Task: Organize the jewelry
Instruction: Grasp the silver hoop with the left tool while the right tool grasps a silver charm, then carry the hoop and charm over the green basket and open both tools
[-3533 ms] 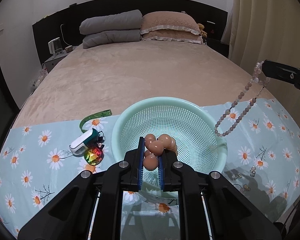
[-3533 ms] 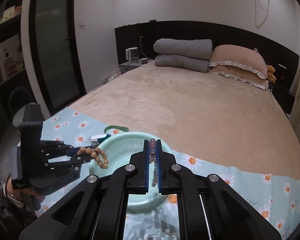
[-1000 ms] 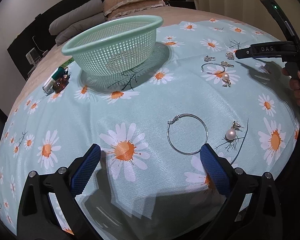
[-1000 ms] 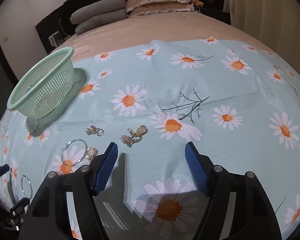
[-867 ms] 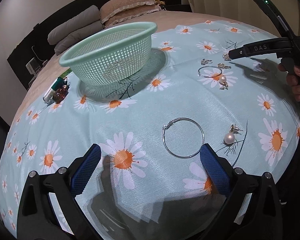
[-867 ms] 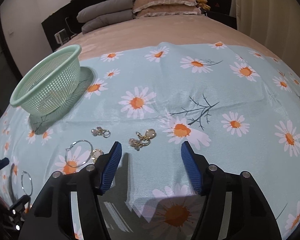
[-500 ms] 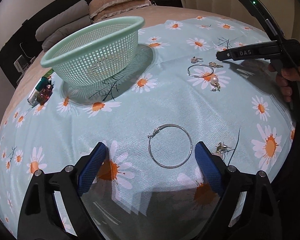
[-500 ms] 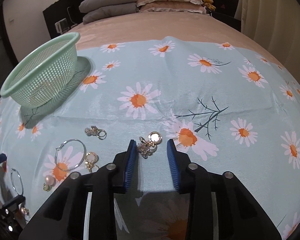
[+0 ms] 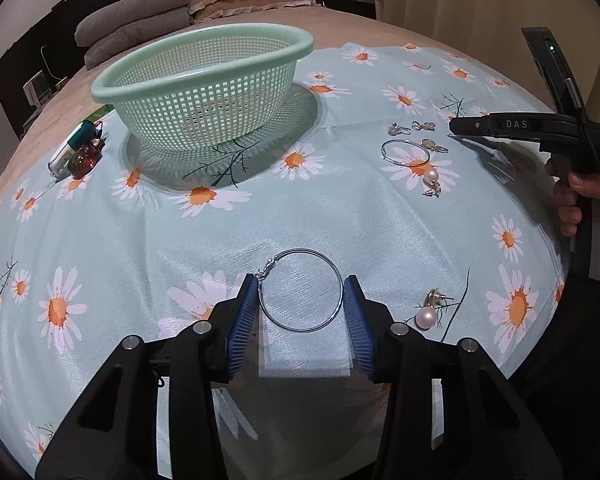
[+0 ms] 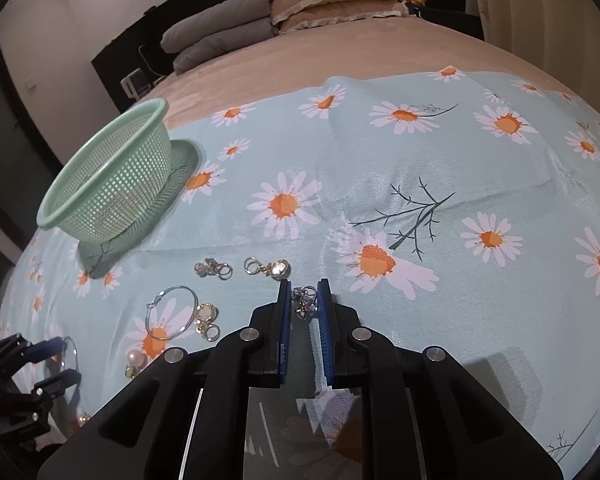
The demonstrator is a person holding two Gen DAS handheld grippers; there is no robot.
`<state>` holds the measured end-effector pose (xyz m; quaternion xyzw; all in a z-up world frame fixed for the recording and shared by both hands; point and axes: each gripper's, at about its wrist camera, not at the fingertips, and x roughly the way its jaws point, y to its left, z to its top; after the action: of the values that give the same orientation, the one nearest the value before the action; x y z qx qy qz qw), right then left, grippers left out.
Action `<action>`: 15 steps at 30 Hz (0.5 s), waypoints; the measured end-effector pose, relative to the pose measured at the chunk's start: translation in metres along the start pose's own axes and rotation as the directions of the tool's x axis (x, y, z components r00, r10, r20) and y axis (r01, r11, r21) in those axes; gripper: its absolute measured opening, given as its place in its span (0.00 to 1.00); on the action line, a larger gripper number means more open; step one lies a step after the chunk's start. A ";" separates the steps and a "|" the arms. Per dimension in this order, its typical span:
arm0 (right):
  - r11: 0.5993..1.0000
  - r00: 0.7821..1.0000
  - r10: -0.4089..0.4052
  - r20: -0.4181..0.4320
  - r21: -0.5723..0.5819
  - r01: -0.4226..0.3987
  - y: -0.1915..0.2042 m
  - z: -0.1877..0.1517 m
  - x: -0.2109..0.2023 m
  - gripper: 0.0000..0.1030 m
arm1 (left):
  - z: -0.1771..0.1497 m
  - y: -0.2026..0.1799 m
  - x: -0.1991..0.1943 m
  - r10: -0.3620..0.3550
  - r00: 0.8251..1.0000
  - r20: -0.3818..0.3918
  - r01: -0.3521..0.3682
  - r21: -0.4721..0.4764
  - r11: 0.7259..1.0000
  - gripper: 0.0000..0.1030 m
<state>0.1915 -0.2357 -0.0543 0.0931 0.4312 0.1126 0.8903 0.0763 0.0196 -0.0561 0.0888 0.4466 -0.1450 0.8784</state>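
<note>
A silver hoop earring (image 9: 305, 249) lies on the daisy cloth between the blue pads of my left gripper (image 9: 301, 282). Its jaws are closing and the pads touch the hoop's two sides. In the right wrist view my right gripper (image 10: 304, 286) is closing on a small sparkly earring (image 10: 305, 302), which sits pinched between its pads on the cloth. The green mesh basket (image 9: 204, 40) stands at the back, and its contents are hidden from here. The right gripper (image 9: 456, 126) also shows at the right of the left wrist view.
Loose on the cloth are a second hoop (image 9: 405, 141), a pearl drop (image 9: 432, 176), a pearl stud (image 9: 425, 317) and gold earrings (image 10: 274, 268). A small box and a red trinket (image 9: 85, 160) lie left of the basket. A hand (image 9: 572, 196) holds the right gripper.
Both pairs of jaws have come in from wide open. The left now brackets the silver hoop tightly, and the right has narrowed onto the small sparkly earring.
</note>
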 end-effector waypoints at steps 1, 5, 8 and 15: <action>1.000 1.000 0.015 0.008 0.007 -0.015 -0.001 0.000 -0.002 0.12 | 0.000 0.000 -0.001 -0.002 1.000 0.000 0.002 0.000 1.000 0.44; 0.994 0.995 0.093 0.031 0.048 -0.094 -0.006 0.000 -0.011 0.12 | -0.002 0.002 -0.006 -0.011 1.000 -0.011 0.011 -0.013 1.000 0.44; 0.994 0.997 0.079 -0.006 0.070 -0.079 -0.009 -0.001 -0.008 0.12 | -0.002 0.004 -0.006 0.014 0.999 -0.036 -0.014 -0.009 1.000 0.44; 0.998 0.999 0.042 -0.011 0.043 -0.042 -0.006 -0.005 -0.014 0.12 | 0.002 0.009 -0.012 0.016 0.999 -0.043 -0.016 -0.011 1.000 0.44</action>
<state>0.1798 -0.2451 -0.0485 0.1204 0.4367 0.1226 0.8831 0.0739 0.0296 -0.0446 0.0903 0.4655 -0.1335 0.8703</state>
